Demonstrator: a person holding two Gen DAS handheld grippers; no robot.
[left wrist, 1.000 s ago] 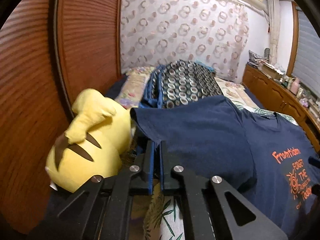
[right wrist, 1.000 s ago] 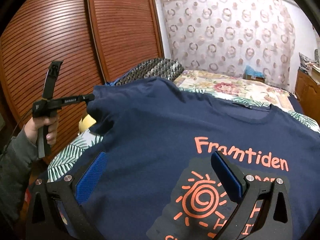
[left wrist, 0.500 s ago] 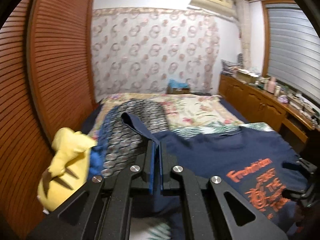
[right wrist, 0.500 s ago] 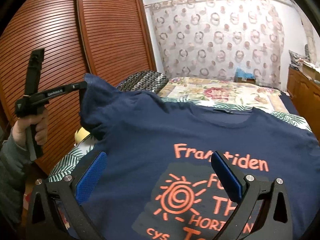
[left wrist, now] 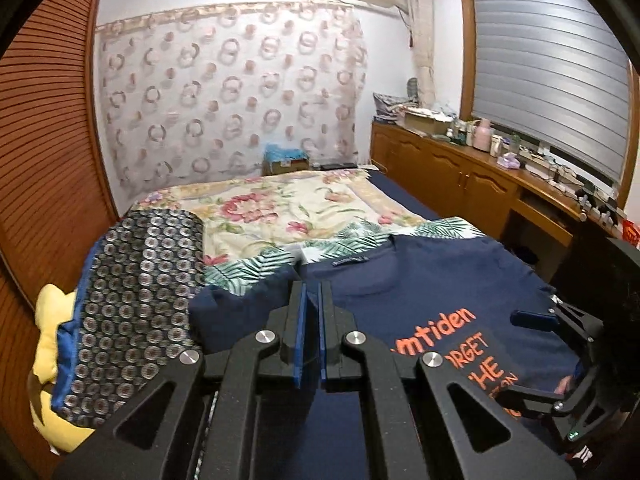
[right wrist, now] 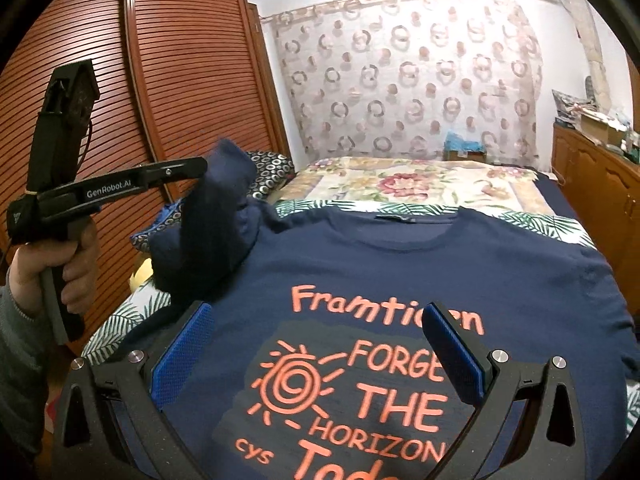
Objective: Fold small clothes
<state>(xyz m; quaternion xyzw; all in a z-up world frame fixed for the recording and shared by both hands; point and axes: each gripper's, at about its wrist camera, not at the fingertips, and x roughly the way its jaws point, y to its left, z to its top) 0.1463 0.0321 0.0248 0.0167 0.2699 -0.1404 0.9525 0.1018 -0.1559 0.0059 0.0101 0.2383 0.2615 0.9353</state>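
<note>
Navy T-shirt [right wrist: 420, 264] lies print-up on the floral bed [right wrist: 420, 184]. Left gripper [right wrist: 200, 170] pinches its sleeve [right wrist: 212, 232], lifted and drawn over the chest. Right gripper [right wrist: 320, 352] hovers above the print, jaws wide apart.

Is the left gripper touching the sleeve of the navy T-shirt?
Touching. The right wrist view shows the left gripper clamped on the lifted sleeve of the navy T-shirt.

My navy T-shirt [right wrist: 420, 272] with orange lettering lies face-up on the bed [right wrist: 420, 184], its left sleeve [right wrist: 212, 232] lifted in my left gripper [right wrist: 200, 168].
</note>
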